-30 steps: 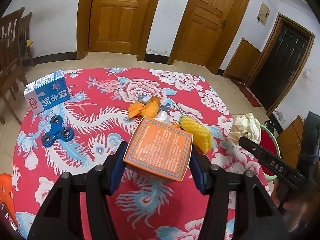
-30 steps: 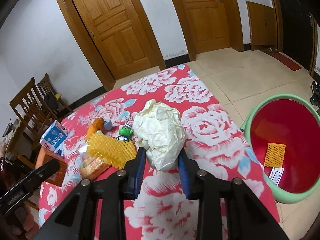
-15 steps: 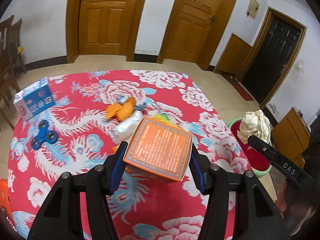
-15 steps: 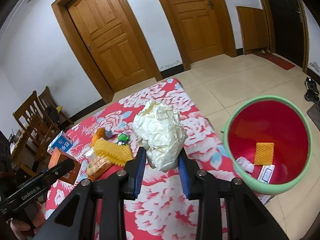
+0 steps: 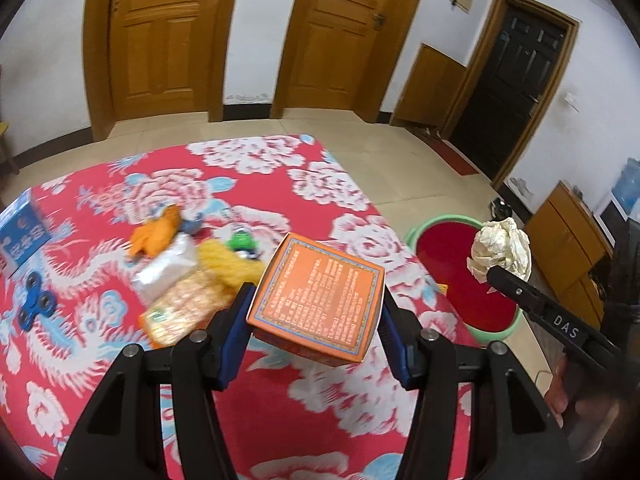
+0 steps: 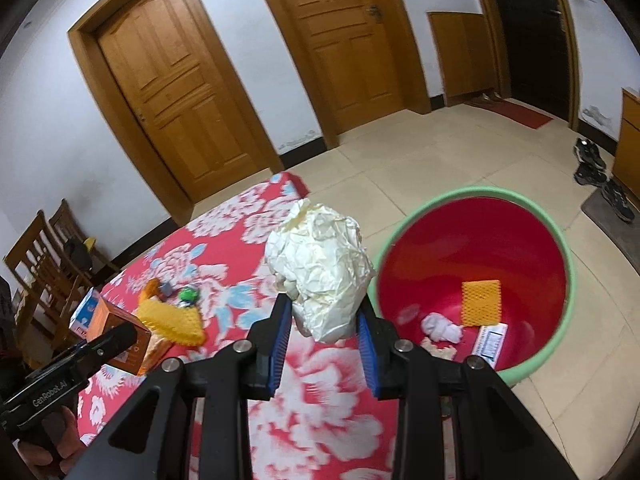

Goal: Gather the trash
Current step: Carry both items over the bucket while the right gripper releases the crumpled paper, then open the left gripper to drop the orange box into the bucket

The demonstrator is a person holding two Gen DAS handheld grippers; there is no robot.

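My left gripper is shut on an orange box and holds it above the right part of the red flowered table. My right gripper is shut on a crumpled white paper ball, held near the table's right edge beside the bin. The green bin with a red inside stands on the floor right of the table; it also shows in the left wrist view. The paper ball shows there too, over the bin.
In the bin lie an orange mesh piece, a white wad and a label. On the table lie a yellow mesh sleeve, a snack packet, a blue fidget spinner, a blue carton and a green toy.
Both grippers have moved right toward the bin with their loads. The bin now looms larger in the right wrist view and the paper ball hangs over it in the left wrist view.
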